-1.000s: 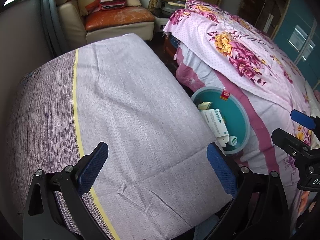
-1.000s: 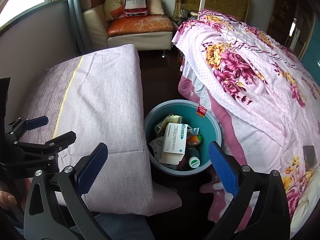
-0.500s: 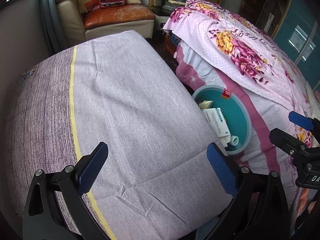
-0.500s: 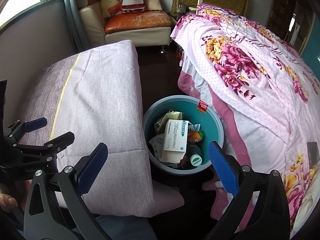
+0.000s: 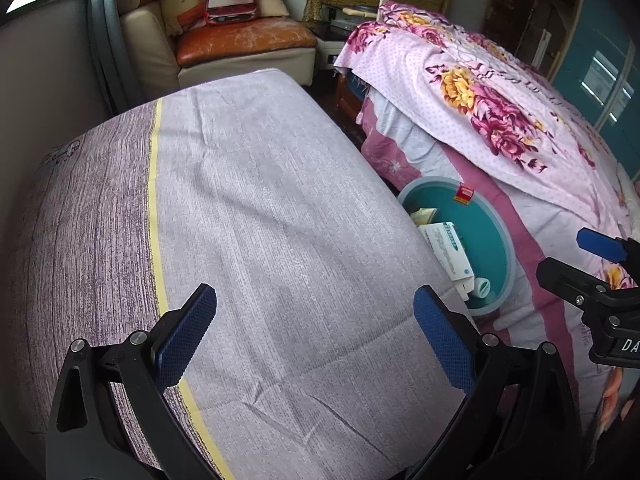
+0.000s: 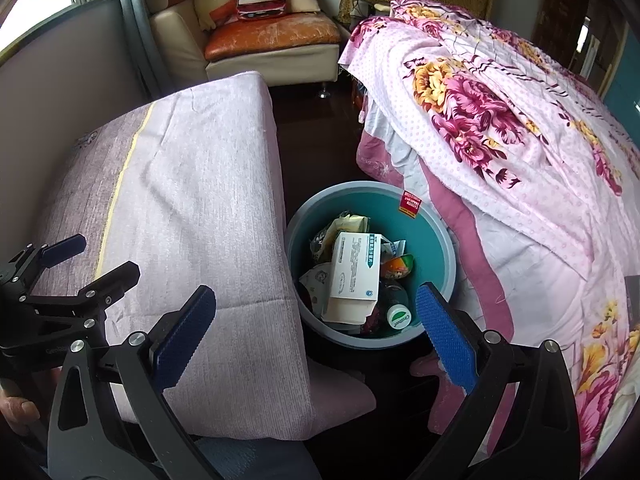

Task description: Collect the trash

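We're holding both grippers wide apart with nothing in them. The left gripper point(image 5: 316, 332) is hovering over the purple cloth point(image 5: 260, 220), and the right gripper point(image 6: 316, 332) is hanging just over the bin's point(image 6: 440, 236) near rim. The bin is sitting on the floor, squeezed between the cloth-covered table and the floral bedspread point(image 6: 500, 120). Trash is already piling up inside it: a white box point(image 6: 354, 276) lying on top, a green-capped bottle point(image 6: 399, 316) by the near wall, an orange wrapper point(image 6: 398, 266) right of the box. A red tag point(image 6: 412, 204) is sticking to the far rim.
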`<state>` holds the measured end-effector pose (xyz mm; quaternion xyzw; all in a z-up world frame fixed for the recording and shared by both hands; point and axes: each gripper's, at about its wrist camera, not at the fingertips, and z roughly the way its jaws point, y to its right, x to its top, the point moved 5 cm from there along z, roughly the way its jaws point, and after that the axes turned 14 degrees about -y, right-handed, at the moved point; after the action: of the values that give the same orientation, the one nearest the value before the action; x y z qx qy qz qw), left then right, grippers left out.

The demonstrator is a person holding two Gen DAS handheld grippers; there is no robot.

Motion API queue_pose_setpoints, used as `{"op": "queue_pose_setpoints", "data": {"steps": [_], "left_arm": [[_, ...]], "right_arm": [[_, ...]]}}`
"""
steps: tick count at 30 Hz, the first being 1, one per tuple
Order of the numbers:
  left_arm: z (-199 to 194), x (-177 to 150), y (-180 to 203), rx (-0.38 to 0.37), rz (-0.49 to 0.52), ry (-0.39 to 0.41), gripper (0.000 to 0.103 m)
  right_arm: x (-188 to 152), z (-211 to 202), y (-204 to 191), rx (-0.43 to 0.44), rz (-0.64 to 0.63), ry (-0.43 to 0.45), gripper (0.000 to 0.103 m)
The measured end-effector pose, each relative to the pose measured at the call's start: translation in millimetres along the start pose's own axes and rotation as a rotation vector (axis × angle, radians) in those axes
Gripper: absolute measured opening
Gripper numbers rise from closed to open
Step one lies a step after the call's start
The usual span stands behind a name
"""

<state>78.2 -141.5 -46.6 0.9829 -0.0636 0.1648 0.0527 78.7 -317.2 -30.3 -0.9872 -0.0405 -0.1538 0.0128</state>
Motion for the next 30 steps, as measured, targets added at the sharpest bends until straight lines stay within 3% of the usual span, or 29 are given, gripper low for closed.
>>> {"op": "queue_pose_setpoints", "data": {"steps": [30], "left_arm": [[12, -3, -8, -0.011, -0.019, -0.020, 0.099]], "right_arm": [[-1, 19, 2, -0.003, 0.003, -0.031, 0.096]]}}
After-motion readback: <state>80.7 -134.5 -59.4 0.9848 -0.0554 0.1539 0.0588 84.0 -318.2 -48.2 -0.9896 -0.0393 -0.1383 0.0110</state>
